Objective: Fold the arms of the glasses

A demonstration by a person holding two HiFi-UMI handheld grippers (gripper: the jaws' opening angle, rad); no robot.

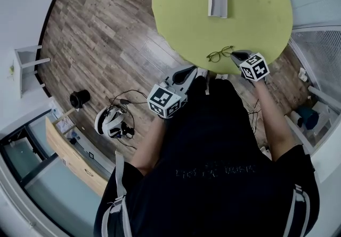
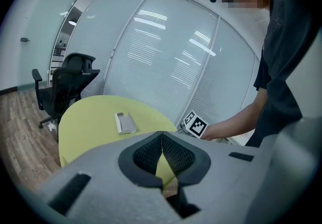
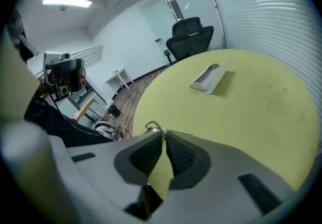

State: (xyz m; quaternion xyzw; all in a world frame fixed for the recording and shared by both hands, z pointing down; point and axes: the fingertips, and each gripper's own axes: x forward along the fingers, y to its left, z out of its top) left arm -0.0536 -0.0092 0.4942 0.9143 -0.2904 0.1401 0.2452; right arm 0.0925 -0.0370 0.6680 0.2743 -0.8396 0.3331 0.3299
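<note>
1. Now the right tool (image 3: 163,135) has its jaws brought together at the tips. A thin curved bit of metal from the glasses (image 3: 153,127) sits right at that meeting point. It looks pinched there, though the piece is too small to be sure how firmly.
2. From the head view, the right tool (image 1: 235,55) lies low over the yellow-green surface (image 1: 256,12), its tip touching the 3 o'clock end of the glasses (image 1: 220,54).
3. The glasses rest on the surface close to its 6 o'clock rim, the edge nearest the person, with the lenses toward 9 o'clock of the tool tip.
4. The left tool (image 2: 162,135) has its jaws closed tip to tip with nothing between them.
5. In the head view the left tool (image 1: 193,70) hangs at the rim of the surface, at about 8 o'clock from the glasses and apart from them. Its marker cube is over the wooden floor (image 1: 101,33).
6. A pale open case (image 1: 217,2) lies near the middle of the surface, at 12 o'clock from the glasses and well apart from them. It also shows in the left gripper view (image 2: 125,123) and the right gripper view (image 3: 209,79).
7. A black office chair (image 3: 191,34) stands beyond the far rim of the surface.
8. On the floor at about 8 o'clock from the left tool lies a white headset (image 1: 111,122) with dark cables around it.
</note>
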